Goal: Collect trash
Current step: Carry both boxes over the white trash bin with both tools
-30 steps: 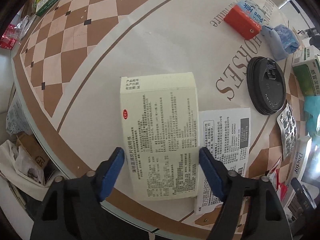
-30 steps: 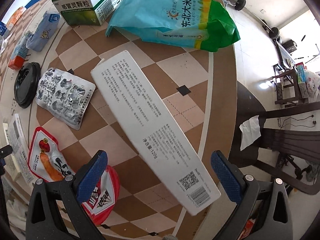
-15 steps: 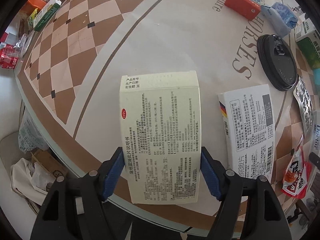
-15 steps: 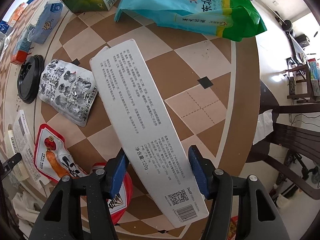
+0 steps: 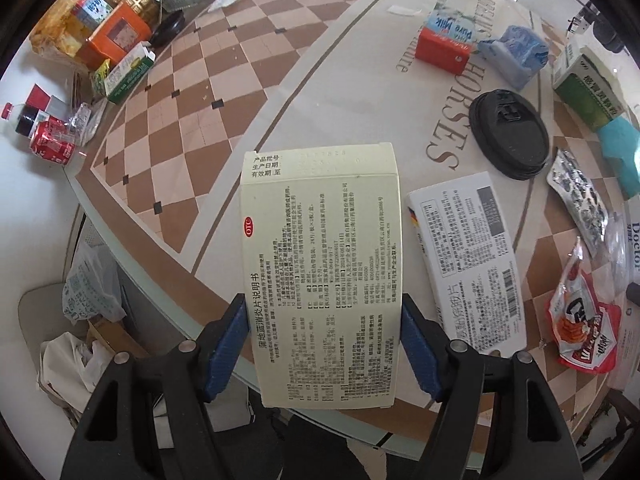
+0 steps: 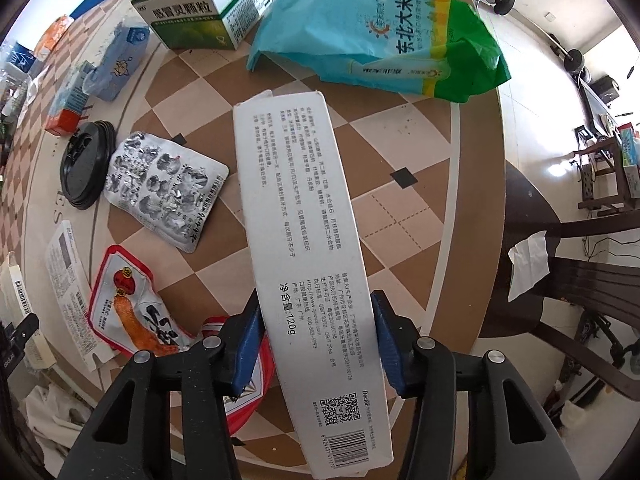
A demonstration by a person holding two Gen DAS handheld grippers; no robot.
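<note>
Grippers are each pinching a carton: left gripper [image 5: 322, 342] the cream medicine box [image 5: 320, 256], right gripper [image 6: 316, 338] the long white box [image 6: 304, 256] (gripped off-centre, so lifting level seems wise).

Right tool [image 6: 316, 336] clamping long white carton [image 6: 298, 240], above checkered table [image 6: 400, 216]

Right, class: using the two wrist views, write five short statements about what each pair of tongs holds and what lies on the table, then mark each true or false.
1. The left tongs grip a cream medicine box. True.
2. The right tongs are open and hold nothing. False: they clamp a long white box.
3. A black lid lies beside a foil blister pack. True.
4. The rice bag is red. False: it is teal and green.
5. The green medicine carton lies on the floor. False: it is on the table.
</note>
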